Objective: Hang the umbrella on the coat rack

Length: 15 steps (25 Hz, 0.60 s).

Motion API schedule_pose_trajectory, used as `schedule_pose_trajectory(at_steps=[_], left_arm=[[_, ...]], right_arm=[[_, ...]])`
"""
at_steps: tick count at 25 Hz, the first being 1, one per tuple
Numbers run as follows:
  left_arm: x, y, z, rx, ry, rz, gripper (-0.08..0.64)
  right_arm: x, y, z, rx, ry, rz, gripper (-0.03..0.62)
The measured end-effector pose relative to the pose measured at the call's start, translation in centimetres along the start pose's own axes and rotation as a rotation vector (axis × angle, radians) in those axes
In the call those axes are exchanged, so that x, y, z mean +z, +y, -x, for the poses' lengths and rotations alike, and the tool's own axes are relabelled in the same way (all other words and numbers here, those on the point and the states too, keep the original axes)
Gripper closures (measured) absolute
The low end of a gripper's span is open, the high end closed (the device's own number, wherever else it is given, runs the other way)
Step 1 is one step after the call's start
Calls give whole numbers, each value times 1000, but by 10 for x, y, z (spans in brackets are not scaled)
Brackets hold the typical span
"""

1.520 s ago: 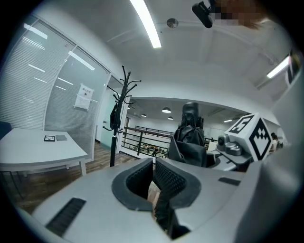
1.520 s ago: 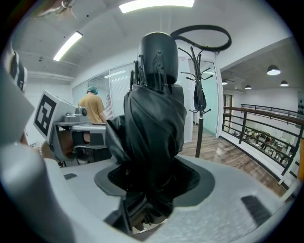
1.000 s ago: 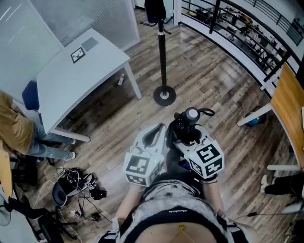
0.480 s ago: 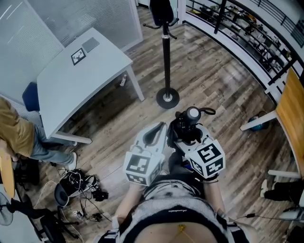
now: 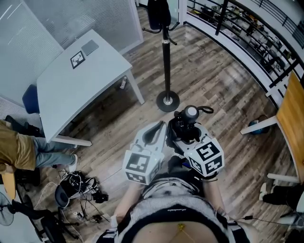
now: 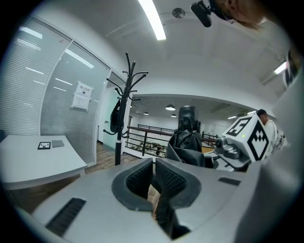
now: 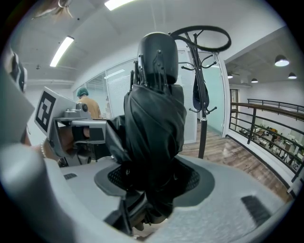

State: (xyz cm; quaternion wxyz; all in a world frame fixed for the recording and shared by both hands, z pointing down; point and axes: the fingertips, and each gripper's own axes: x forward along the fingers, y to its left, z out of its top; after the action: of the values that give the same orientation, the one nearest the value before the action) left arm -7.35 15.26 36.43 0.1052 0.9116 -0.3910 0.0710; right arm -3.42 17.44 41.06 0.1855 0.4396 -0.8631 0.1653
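My right tool point(image 7: 154, 182) is clenched on the folded black umbrella point(image 7: 154, 118), both pads pressing into the bunched fabric low down. The umbrella's long axis runs straight up out of the jaws, round cap on top, and its carry loop point(image 7: 204, 38) arches off that cap toward 1 o'clock. In the head view the same tool point(image 5: 186, 134) sits just ahead of my body, with the umbrella point(image 5: 190, 114) standing on end and the loop point(image 5: 207, 110) pointing to 3 o'clock. My left tool point(image 6: 153, 178) is just beside it at 9 o'clock, pads drawn together with nothing between them. The coat rack point(image 5: 166, 57) stands on the wooden floor at about 11 o'clock from the umbrella, apart from it, pole upright, a black bag point(image 5: 157, 12) already on one upper hook. As I judge it, the loop has to go forward and up to a free hook point(image 7: 214, 108), and the right tool is the one placed to carry it there
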Motion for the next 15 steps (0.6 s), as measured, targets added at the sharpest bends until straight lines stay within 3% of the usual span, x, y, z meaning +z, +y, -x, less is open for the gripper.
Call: schedule_pose_trajectory(at_steps=[15], left_arm=[[4,2,-4,59,-29,17,541]], right_arm=[[0,-9,-9,50,-12,40,350]])
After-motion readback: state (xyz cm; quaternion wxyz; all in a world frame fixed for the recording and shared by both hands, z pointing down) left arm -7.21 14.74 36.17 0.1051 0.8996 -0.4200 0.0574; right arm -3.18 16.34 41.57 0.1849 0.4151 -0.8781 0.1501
